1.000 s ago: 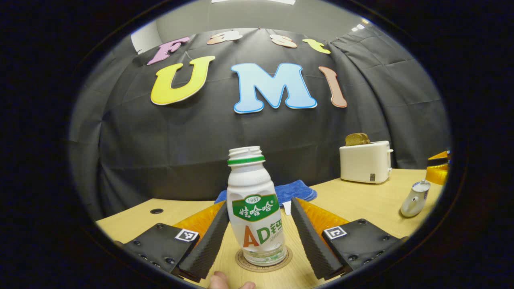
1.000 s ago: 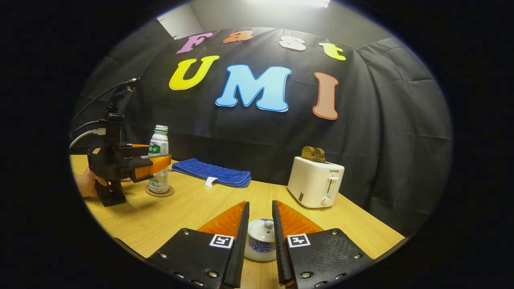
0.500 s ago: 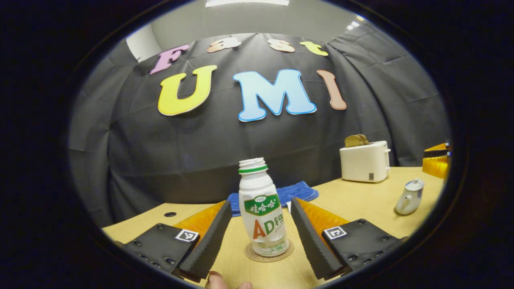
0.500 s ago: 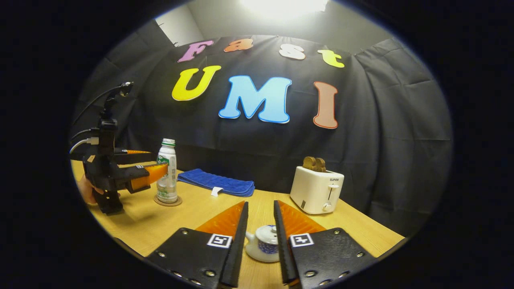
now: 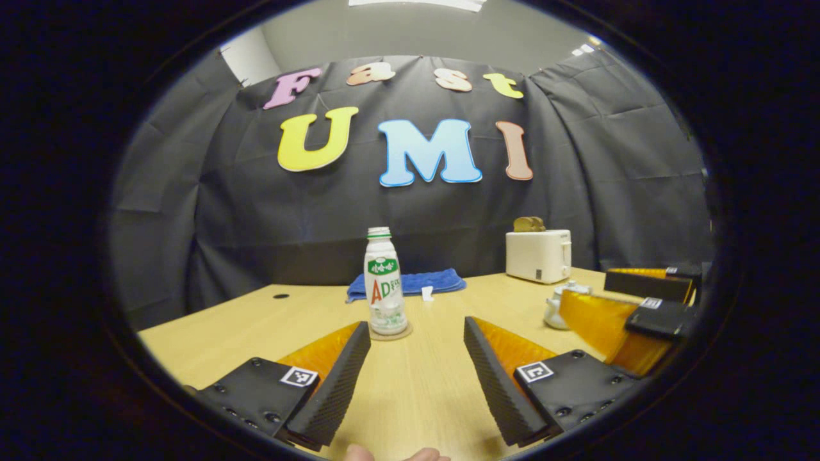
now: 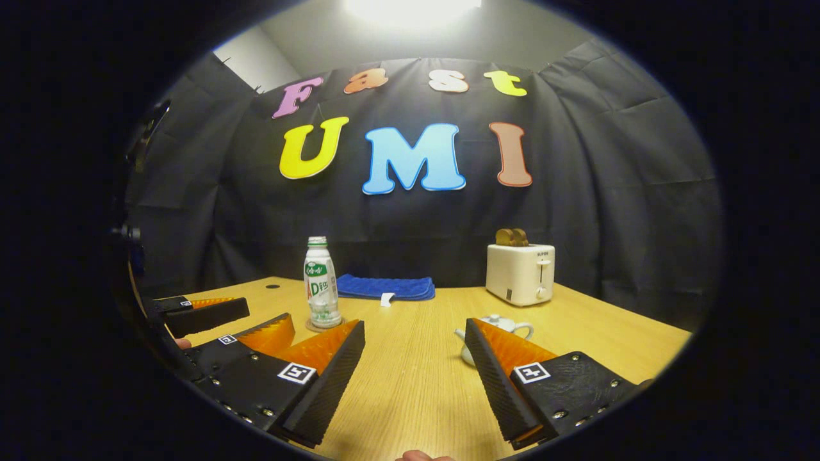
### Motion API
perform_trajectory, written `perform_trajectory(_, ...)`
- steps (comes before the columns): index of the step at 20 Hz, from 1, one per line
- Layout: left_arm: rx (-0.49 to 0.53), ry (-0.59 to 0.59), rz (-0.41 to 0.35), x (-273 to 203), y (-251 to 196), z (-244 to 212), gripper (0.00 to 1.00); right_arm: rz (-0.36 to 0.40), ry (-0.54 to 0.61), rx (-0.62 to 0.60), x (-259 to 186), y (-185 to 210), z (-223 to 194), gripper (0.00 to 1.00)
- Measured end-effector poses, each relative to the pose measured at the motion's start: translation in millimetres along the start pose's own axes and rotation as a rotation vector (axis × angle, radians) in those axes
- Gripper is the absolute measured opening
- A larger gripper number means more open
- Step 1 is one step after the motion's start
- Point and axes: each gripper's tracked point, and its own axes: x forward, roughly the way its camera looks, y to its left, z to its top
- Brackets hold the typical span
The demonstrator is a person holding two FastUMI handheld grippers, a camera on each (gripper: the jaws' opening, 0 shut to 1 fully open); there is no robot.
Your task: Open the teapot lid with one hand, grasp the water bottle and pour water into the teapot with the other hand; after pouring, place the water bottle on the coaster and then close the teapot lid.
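The white water bottle [image 5: 384, 288] with a green label stands upright on a round coaster [image 5: 392, 333], uncapped, well ahead of my left gripper [image 5: 416, 323], which is open and empty. In the right gripper view the bottle [image 6: 320, 288] and coaster [image 6: 324, 326] are at centre left. The small white teapot [image 6: 496, 323] with blue pattern sits on the table with its lid on, partly behind my right gripper [image 6: 415, 323], which is open and holds nothing. The teapot [image 5: 556, 308] is half hidden by the right gripper [image 5: 584, 289]. The left gripper [image 6: 269, 315] is at lower left.
A white toaster [image 6: 520, 273] with toast stands at the back right. A folded blue cloth [image 6: 386, 286] lies at the back by the wall. The wooden table [image 6: 410, 384] spreads between the grippers and the objects.
Both grippers have drawn back toward the near edge of the table. The right gripper, earlier nearly shut around the teapot's lid, has opened wide. The bottle has stayed on the coaster.
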Motion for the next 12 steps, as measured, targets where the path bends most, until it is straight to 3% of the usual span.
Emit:
perform_trajectory(4, 0.013, 0.002, 0.023, -12, -6, 3, 0.95, -0.037, 0.002, -0.012, -8, -4, -4, 0.96)
perform_trajectory(5, 0.007, 0.007, 0.050, -13, 0, 1, 1.00, -0.059, -0.002, -0.010, -6, -8, -3, 0.96)
perform_trajectory(6, 0.008, 0.007, 0.065, -14, 1, -2, 0.94, -0.076, 0.001, -0.013, -6, -11, -4, 0.96)
perform_trajectory(12, 0.008, 0.008, 0.038, -15, -3, -2, 0.98, -0.040, 0.002, -0.013, -5, -5, -3, 0.95)
